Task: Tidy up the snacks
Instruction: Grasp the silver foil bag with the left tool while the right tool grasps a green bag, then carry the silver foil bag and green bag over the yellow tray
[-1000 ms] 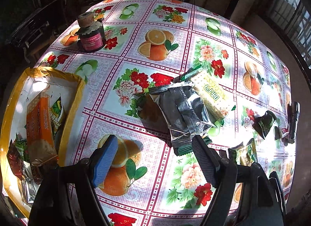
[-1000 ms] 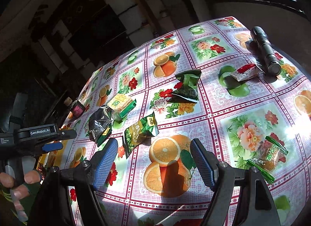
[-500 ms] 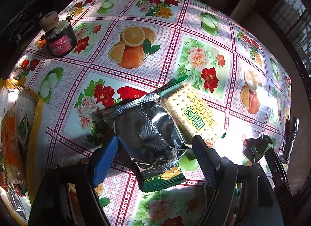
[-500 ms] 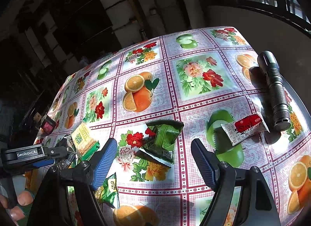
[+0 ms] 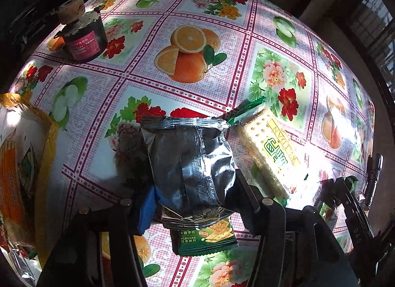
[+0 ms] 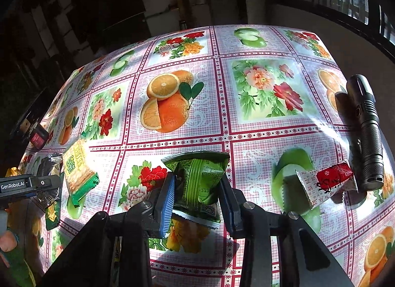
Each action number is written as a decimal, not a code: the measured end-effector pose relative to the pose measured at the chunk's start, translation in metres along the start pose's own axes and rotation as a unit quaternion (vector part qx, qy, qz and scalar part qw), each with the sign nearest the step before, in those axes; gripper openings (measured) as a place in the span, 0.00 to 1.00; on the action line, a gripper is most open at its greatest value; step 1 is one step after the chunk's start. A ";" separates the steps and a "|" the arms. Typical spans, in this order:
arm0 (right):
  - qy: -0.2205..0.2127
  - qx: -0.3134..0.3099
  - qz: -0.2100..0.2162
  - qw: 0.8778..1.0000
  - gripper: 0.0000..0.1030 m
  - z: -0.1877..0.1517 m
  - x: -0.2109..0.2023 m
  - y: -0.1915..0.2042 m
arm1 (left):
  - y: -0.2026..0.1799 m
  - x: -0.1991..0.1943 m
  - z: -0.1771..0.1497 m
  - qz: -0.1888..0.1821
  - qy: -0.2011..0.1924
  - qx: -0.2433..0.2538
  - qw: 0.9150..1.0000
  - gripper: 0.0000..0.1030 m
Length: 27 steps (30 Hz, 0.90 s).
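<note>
Left wrist view: the left hand-held gripper (image 5: 195,198) has just been closing, its jaws pressing a crinkled silver foil packet (image 5: 191,161) lying on the glossy fruit-print surface (image 5: 187,94). A ridged cracker pack (image 5: 269,153) sits just right of it. The right hand-held gripper (image 6: 197,198), also just narrowed, pinches a creased green wrapper (image 6: 200,178).

"WEIDAN" with a large green Chinese character stands on the yellow label of the cracker packet (image 5: 269,153), just right of the left gripper (image 5: 192,203). The green end of the silver pouch (image 5: 190,163) between its fingers bears Chinese print, too small to read. "GenRobot.AI" shows on that gripper's body in the right wrist view. The dark jar's (image 5: 82,38) pink label is illegible.
</note>
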State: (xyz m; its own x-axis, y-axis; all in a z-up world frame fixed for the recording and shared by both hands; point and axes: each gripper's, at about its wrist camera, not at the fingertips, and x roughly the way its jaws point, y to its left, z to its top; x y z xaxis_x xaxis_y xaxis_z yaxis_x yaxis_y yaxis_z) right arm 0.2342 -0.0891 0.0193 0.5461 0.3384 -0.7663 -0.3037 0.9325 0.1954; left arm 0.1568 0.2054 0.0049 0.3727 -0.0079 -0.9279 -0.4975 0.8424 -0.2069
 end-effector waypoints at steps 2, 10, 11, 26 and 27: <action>-0.005 0.006 0.012 1.000 0.34 0.000 -0.005 -0.001 | 0.013 -0.005 -0.003 -0.013 0.001 -0.010 1.000 0.54; -0.045 0.022 0.087 0.995 0.34 -0.011 -0.054 0.014 | 0.047 -0.051 -0.035 -0.035 -0.028 -0.016 0.999 0.54; -0.052 0.017 0.096 0.994 0.34 -0.014 -0.062 0.020 | 0.048 -0.056 -0.041 -0.032 -0.032 -0.013 0.999 0.54; -0.057 -0.033 0.165 0.984 0.34 -0.076 -0.099 0.094 | 0.057 -0.098 -0.120 0.018 -0.066 0.017 0.997 0.54; -0.055 -0.038 0.169 0.983 0.34 -0.080 -0.099 0.099 | 0.060 -0.101 -0.124 0.022 -0.069 0.015 0.997 0.54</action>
State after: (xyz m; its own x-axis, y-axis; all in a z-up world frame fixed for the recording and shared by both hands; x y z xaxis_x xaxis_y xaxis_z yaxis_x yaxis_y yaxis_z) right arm 0.0873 -0.0407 0.0657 0.4841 0.6430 -0.5935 -0.5375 0.7537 0.3782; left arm -0.0073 0.1902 0.0476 0.4570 0.1024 -0.8835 -0.4935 0.8556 -0.1561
